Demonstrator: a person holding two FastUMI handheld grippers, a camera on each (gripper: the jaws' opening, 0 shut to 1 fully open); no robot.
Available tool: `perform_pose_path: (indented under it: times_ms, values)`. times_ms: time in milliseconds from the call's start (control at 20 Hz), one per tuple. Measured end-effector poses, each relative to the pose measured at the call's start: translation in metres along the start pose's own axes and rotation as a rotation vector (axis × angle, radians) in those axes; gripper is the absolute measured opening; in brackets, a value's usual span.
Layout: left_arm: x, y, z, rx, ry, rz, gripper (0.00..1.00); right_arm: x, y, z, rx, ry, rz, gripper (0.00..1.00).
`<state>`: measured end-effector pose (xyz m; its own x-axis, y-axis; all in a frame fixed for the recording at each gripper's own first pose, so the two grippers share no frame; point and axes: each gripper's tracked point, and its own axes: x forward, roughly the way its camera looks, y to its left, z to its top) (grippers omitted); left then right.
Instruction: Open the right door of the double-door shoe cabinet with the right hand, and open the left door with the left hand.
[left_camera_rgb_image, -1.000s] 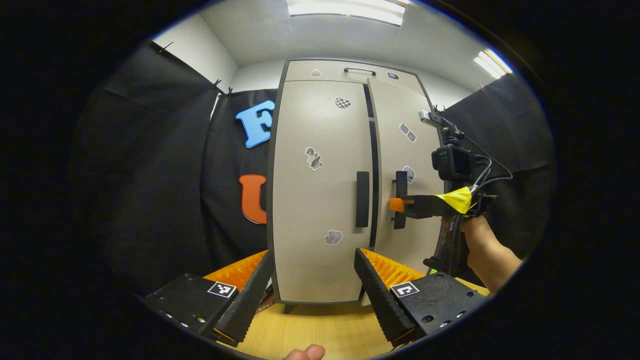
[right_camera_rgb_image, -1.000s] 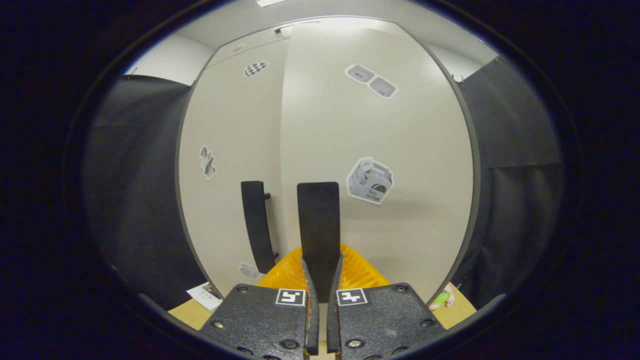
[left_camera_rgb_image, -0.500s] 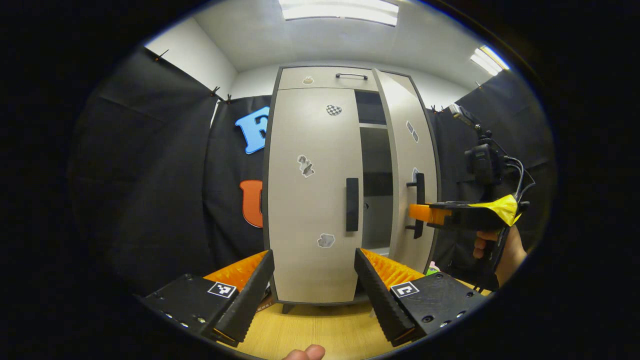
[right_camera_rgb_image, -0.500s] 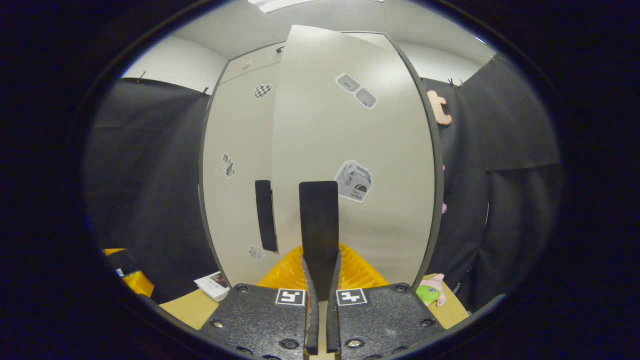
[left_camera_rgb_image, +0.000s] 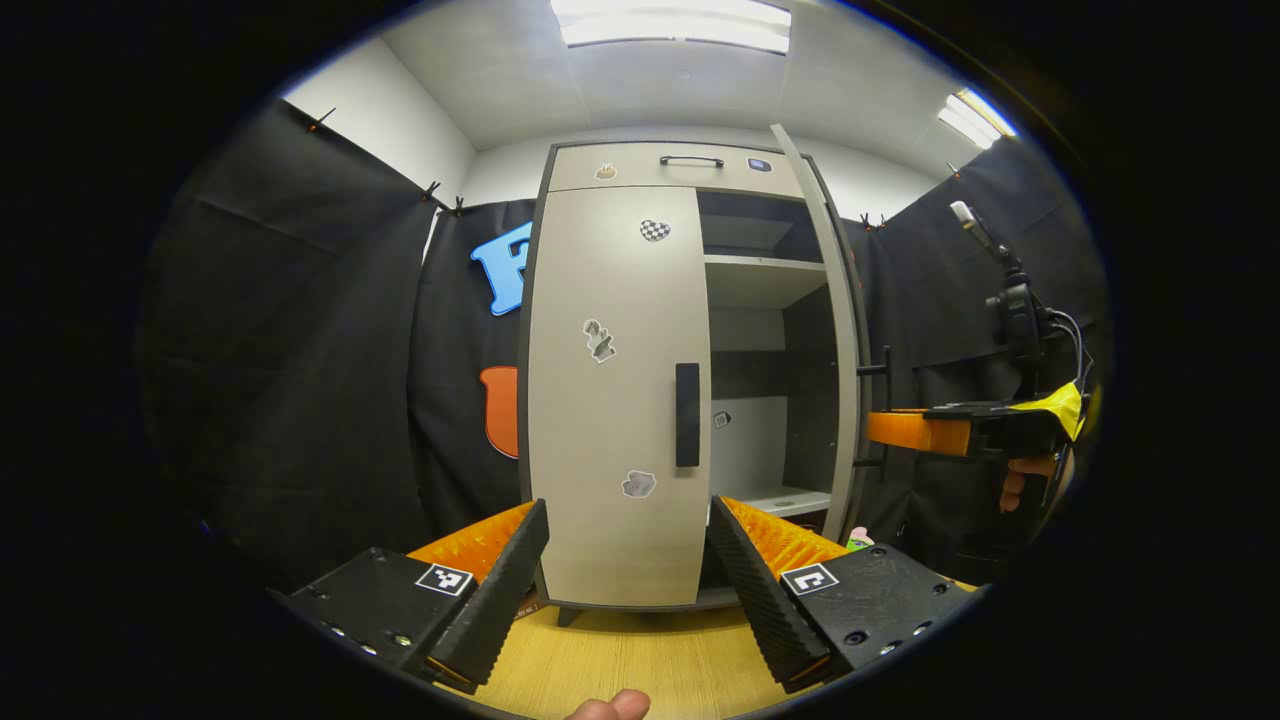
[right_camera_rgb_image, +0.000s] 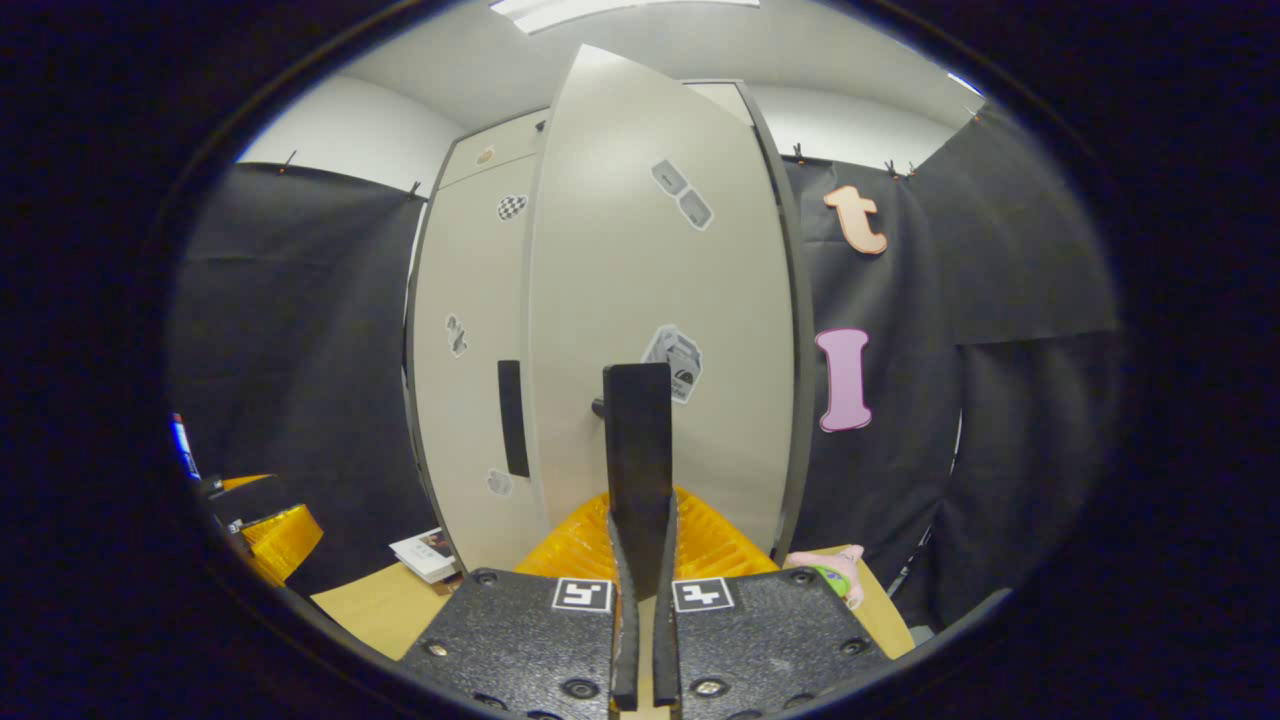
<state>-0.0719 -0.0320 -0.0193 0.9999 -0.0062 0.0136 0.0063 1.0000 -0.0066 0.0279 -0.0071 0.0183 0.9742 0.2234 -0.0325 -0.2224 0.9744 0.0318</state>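
Right gripper view: door sticker (right_camera_rgb_image: 673, 360) writing illegible.

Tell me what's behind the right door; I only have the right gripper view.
Observer: From the left gripper view, the right door is swung wide, edge-on, with the right gripper shut on the right door handle. A shelf shows inside the cabinet.
Operator: Report the left gripper.
Observer: The left gripper is open, its fingers framing the left door, apart from the left door handle.
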Motion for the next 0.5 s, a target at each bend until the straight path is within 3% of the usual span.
perform_pose_path:
  times_ms: [500]
  values:
    - [0.013, -0.035, -0.002, -0.008, 0.023, -0.064, 0.96, -0.038, -0.067, 0.001, -0.029, -0.016, -0.145, 0.08]
